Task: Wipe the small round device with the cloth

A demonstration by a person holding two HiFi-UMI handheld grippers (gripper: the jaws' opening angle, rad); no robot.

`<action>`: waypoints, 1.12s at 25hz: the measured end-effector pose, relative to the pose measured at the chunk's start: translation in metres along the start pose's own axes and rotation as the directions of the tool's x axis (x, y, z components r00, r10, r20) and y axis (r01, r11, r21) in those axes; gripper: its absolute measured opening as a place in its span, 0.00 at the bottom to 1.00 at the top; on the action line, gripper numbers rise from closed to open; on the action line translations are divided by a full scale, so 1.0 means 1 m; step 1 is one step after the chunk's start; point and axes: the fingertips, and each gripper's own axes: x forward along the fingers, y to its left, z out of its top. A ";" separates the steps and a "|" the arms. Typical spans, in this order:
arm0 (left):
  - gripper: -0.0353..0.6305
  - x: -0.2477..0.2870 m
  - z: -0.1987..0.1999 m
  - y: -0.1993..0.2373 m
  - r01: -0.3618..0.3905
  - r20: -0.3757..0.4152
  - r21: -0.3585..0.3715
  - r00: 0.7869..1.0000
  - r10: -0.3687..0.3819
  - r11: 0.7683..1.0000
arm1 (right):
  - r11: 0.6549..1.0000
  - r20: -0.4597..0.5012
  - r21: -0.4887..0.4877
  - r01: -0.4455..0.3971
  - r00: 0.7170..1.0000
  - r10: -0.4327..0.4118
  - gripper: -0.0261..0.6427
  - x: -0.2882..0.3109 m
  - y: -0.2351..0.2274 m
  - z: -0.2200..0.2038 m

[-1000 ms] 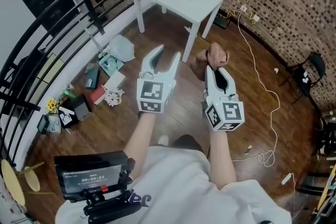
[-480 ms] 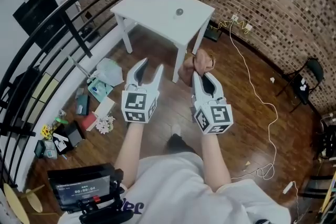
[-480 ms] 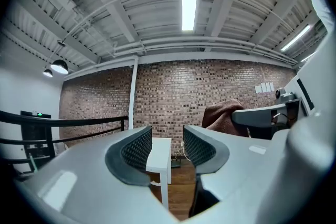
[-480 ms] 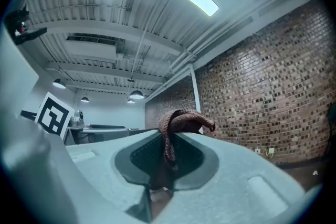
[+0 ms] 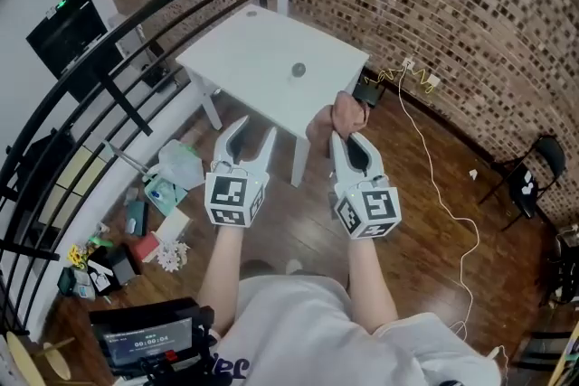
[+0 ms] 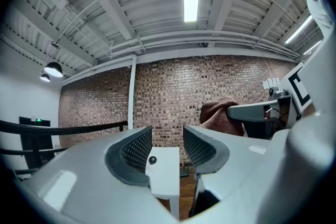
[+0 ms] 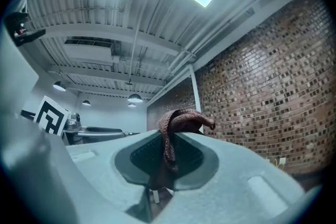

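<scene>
White short-sleeved T-shirt [image 5: 298, 330], dark lettering; pale grey left hand-held gripper [image 5: 253, 131] and right hand-held gripper [image 5: 349, 138], each with black-and-white marker cube

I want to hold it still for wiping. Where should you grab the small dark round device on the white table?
Probably by its rounded sides, coming down from above. The small dark round device sits low and alone on the white square table, so nothing blocks either side. The left gripper is empty, its jaws apart; the right gripper grips the bunched brown cloth.
</scene>
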 end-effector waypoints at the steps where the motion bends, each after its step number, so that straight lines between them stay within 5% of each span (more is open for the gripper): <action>1: 0.37 0.010 -0.005 0.002 0.000 -0.015 -0.007 1.000 0.000 1.000 | 1.000 -0.013 0.013 0.004 1.000 -0.004 0.10 0.009 -0.010 -0.006; 6: 0.38 0.057 -0.040 0.031 0.011 -0.093 -0.040 0.996 -0.015 0.999 | 0.998 -0.086 0.051 0.022 0.996 -0.018 0.10 0.060 -0.037 -0.044; 11: 0.39 0.121 -0.064 0.077 0.032 -0.091 -0.057 0.995 -0.037 0.998 | 0.999 -0.109 0.035 0.041 0.993 -0.037 0.10 0.128 -0.061 -0.072; 20: 0.43 0.231 -0.084 0.151 0.138 -0.115 -0.079 0.982 -0.147 0.987 | 0.994 -0.103 -0.048 0.094 0.990 -0.099 0.10 0.248 -0.093 -0.067; 28: 0.47 0.280 -0.152 0.152 0.181 -0.244 -0.136 0.947 -0.210 0.974 | 0.990 -0.211 0.003 0.144 0.967 -0.140 0.10 0.268 -0.133 -0.117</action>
